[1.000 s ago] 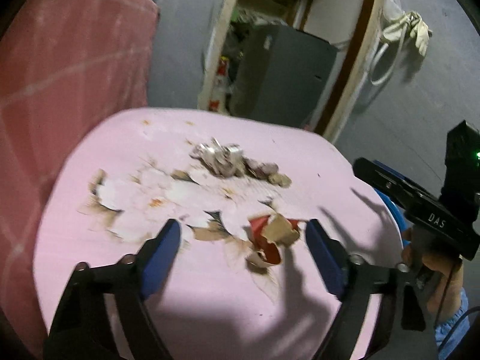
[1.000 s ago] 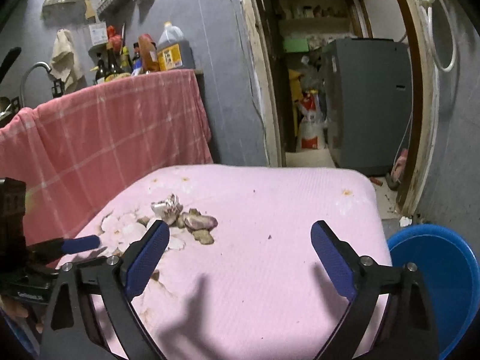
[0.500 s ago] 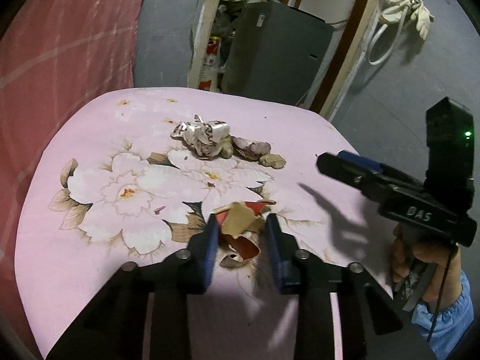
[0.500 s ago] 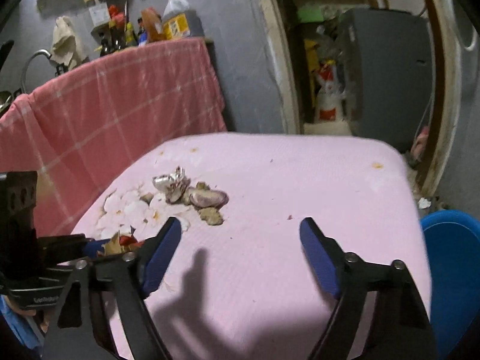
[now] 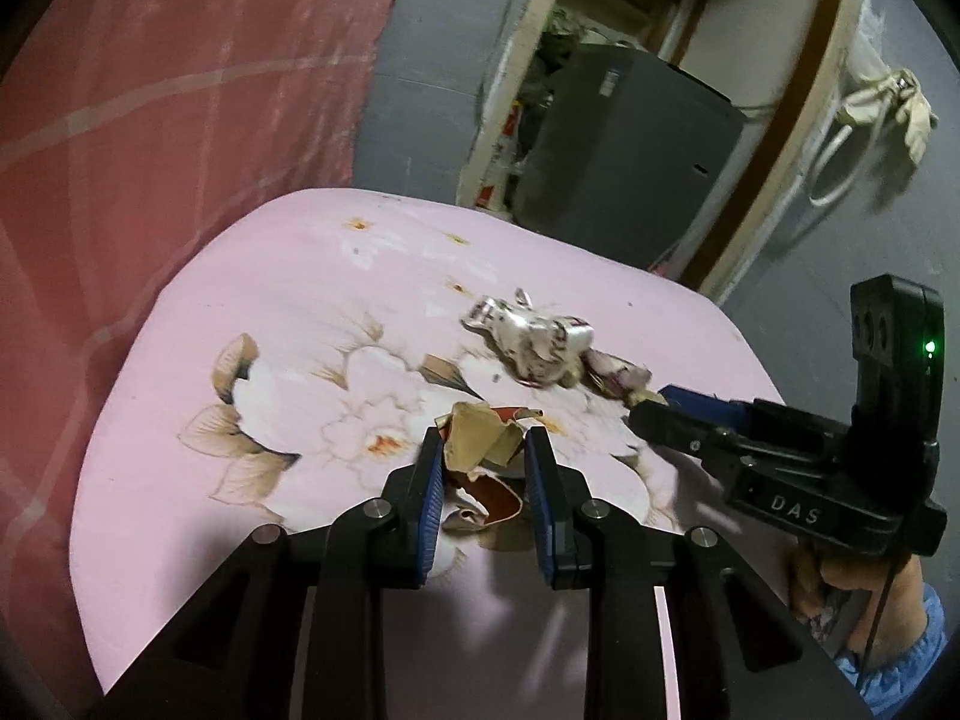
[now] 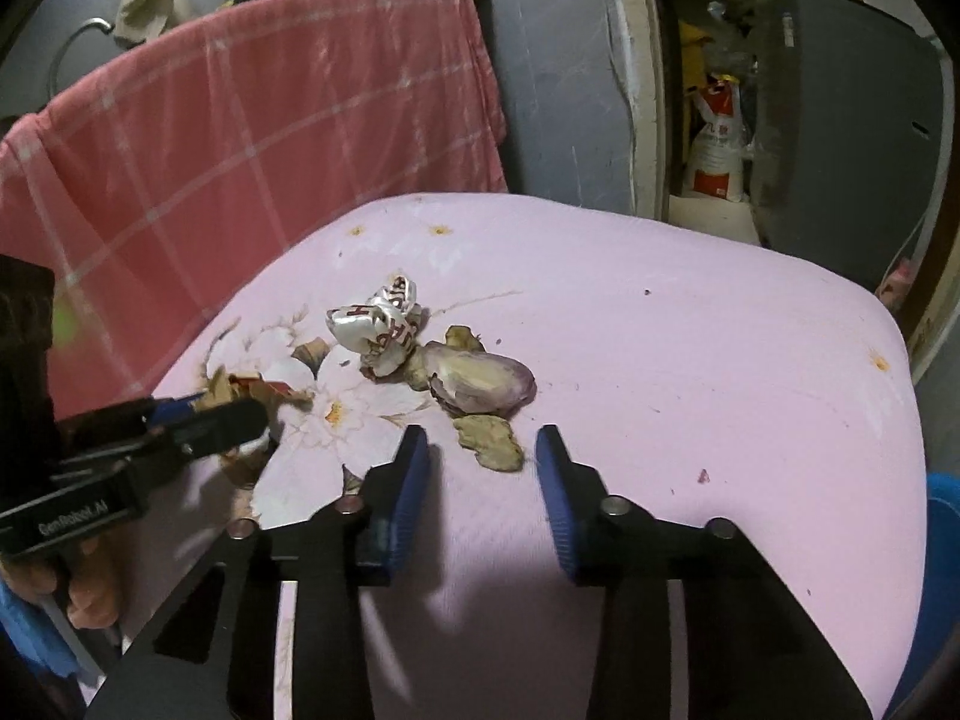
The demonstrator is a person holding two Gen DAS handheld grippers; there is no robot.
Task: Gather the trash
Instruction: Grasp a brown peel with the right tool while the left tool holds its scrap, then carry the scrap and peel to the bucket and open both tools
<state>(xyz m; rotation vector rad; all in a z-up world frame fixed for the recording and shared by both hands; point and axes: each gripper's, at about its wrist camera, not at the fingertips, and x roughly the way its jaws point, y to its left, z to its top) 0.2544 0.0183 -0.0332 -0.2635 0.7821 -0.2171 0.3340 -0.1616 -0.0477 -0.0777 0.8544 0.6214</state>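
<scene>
While the left gripper (image 5: 485, 459) pinches a crumpled tan-and-red scrap (image 5: 480, 441) on the pink flowered surface (image 6: 690, 360), the right gripper (image 6: 483, 462), just narrowing, frames a brownish lump (image 6: 489, 441) without touching.

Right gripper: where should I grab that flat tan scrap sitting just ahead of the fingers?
Pinch the tan scrap across its narrow width, coming down from above on its near end. It lies flat on the pink cloth, close beside the purple peel, so the near end is clearest.
</scene>
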